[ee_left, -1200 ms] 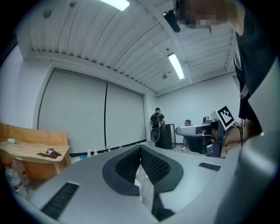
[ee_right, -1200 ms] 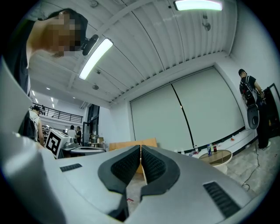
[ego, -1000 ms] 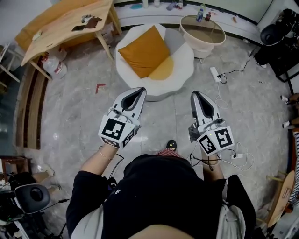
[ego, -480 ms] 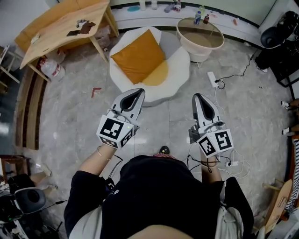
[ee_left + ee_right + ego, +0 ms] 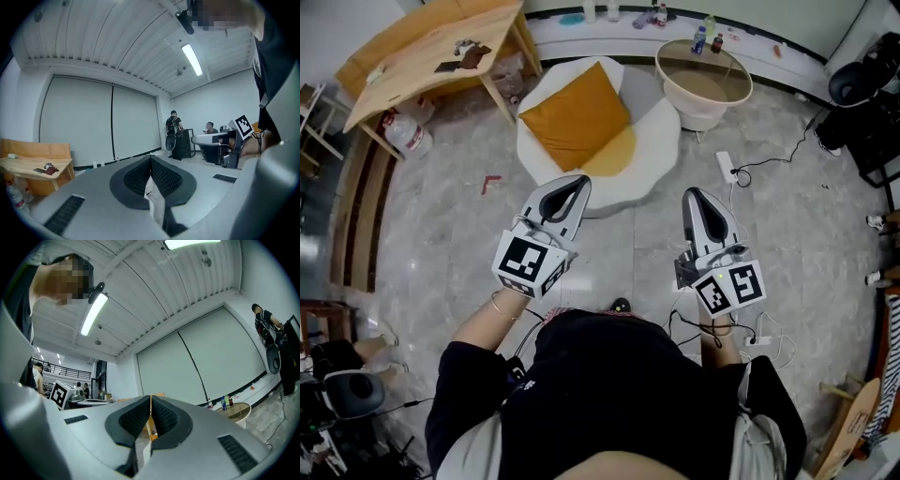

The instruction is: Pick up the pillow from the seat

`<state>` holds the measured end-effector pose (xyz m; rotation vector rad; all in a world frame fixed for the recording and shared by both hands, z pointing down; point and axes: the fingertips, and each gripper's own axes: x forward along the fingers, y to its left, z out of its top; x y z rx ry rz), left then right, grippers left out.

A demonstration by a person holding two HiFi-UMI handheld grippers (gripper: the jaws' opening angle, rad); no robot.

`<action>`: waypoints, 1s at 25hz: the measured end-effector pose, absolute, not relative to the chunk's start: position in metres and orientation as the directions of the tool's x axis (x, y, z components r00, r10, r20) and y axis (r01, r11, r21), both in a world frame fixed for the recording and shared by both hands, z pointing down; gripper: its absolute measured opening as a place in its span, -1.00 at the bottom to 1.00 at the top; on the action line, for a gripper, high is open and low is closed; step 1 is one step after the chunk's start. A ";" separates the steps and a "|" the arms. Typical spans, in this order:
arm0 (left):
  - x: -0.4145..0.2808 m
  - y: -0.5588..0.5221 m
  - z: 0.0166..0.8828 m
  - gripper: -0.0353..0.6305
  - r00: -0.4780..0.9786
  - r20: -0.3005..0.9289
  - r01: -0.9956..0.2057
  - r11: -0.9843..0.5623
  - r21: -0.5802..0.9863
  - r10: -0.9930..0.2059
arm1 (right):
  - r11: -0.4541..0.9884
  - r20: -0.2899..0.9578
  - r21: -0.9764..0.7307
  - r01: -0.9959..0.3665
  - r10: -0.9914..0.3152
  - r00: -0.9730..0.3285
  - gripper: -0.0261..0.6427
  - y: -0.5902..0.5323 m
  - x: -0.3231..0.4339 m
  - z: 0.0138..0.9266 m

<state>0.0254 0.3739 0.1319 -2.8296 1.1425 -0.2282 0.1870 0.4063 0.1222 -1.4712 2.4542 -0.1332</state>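
An orange square pillow [image 5: 575, 115] leans on the white round seat [image 5: 652, 161], which has a yellow cushion [image 5: 616, 153] under it. In the head view my left gripper [image 5: 577, 181] hovers just short of the seat's near edge, jaws shut and empty. To the right of it, over the floor, my right gripper [image 5: 693, 194] is also shut on nothing. In the left gripper view the left gripper [image 5: 150, 158] points across the room with its pads together. In the right gripper view the right gripper [image 5: 150, 398] does the same.
A round white side table [image 5: 703, 84] stands right of the seat, bottles behind it. A wooden table [image 5: 431, 56] is at the left with a plastic jug [image 5: 401, 137] below. A power strip [image 5: 725, 165] and cables lie on the floor at right. People stand far off.
The seat and pillow have shifted slightly left and up in the head view as the person stepped. Both grippers kept their pose and stayed shut.
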 end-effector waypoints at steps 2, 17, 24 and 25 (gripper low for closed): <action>0.024 0.374 0.132 -0.87 0.700 0.108 -0.693 -0.708 -0.138 -0.706 | 0.491 -0.185 -0.218 -0.844 -0.869 -0.458 -0.86 0.405 0.186 0.124; 0.026 0.364 0.125 -0.87 0.670 0.063 -0.726 -0.671 -0.148 -0.739 | 0.540 -0.167 -0.141 -0.830 -0.839 -0.517 -0.86 0.397 0.182 0.122; 0.041 0.352 0.106 -0.87 0.687 -0.004 -0.715 -0.675 -0.183 -0.727 | 0.538 -0.180 -0.130 -0.833 -0.839 -0.514 -0.86 0.388 0.182 0.121; 0.042 0.350 0.103 -0.87 0.692 -0.012 -0.710 -0.678 -0.188 -0.722 | 0.540 -0.185 -0.123 -0.833 -0.837 -0.515 -0.86 0.386 0.181 0.118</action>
